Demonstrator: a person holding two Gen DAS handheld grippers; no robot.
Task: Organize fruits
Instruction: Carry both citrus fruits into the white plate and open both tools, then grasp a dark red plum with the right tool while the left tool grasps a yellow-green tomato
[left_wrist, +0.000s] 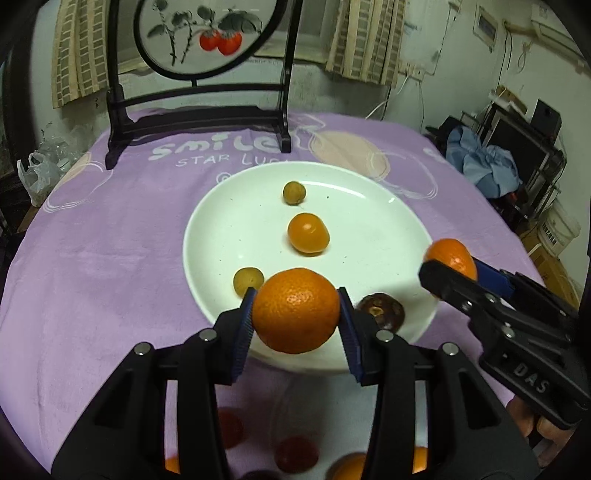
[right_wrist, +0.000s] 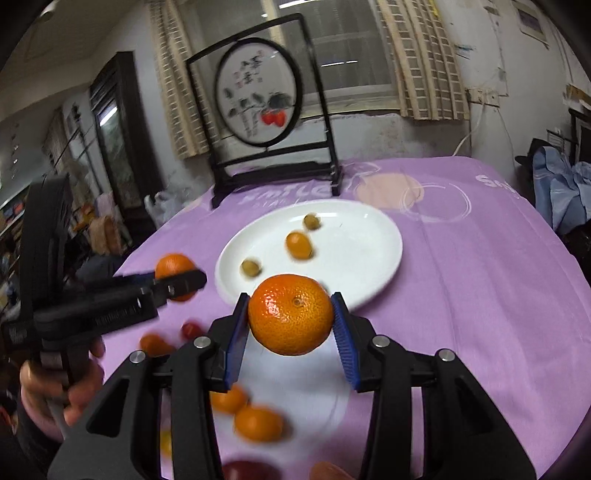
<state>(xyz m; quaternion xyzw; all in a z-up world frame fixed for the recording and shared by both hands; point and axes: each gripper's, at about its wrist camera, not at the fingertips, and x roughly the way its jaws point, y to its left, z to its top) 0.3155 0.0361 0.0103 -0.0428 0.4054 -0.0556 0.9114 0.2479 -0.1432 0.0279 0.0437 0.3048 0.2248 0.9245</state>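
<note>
holding an orange each, the left gripper (left_wrist: 295, 314) and right gripper (right_wrist: 290, 320) hovered at the white plate's (left_wrist: 229, 236) near edge; lowering fully before letting go would have stopped rolling.

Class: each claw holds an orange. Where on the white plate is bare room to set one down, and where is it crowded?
The white plate is bare along its far-right side, right of the small orange and far olive fruit. The near edge is crowded: the near olive fruit and brown fruit.
</note>
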